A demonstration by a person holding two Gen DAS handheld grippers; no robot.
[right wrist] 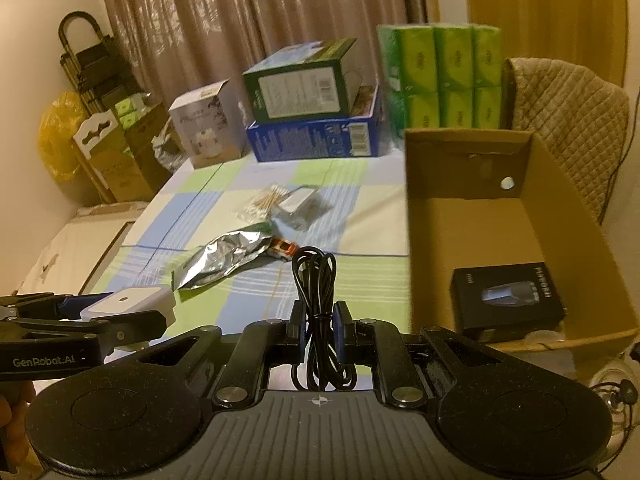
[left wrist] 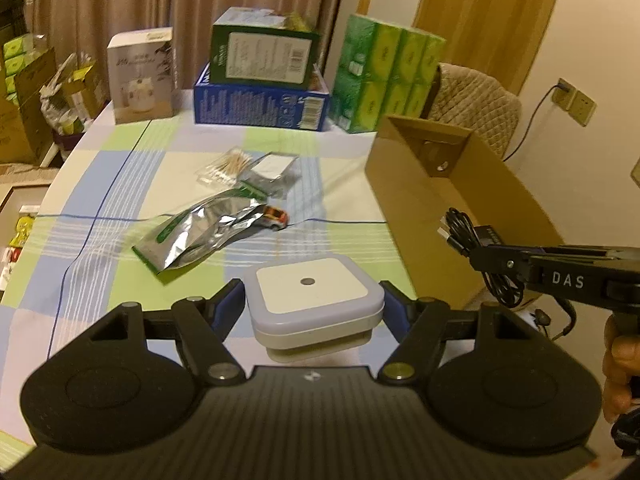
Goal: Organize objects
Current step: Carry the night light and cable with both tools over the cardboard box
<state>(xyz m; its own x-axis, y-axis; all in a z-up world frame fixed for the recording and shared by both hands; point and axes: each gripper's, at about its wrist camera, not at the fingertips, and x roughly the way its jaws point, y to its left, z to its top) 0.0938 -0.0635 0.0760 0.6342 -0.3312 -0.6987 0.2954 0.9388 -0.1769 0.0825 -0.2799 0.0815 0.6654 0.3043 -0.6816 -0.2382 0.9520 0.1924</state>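
Presently, task progress: one black boxed shaver [right wrist: 508,300] lies in my cardboard box [right wrist: 472,168]; two items are in hand, four wait.
Left gripper [left wrist: 314,304]: fingers clamped on the square night light [left wrist: 312,300], held above the worktop [left wrist: 100,184], flat face up.
Right gripper [right wrist: 318,326]: fingers closed on the coiled black cable [right wrist: 316,276], just left of the box.
Cable axis: long loop points forward, away from me.
Remaining: foil pouch [left wrist: 196,232], toy car [left wrist: 274,216], cotton swabs [left wrist: 228,166], small silver packet [left wrist: 272,172].
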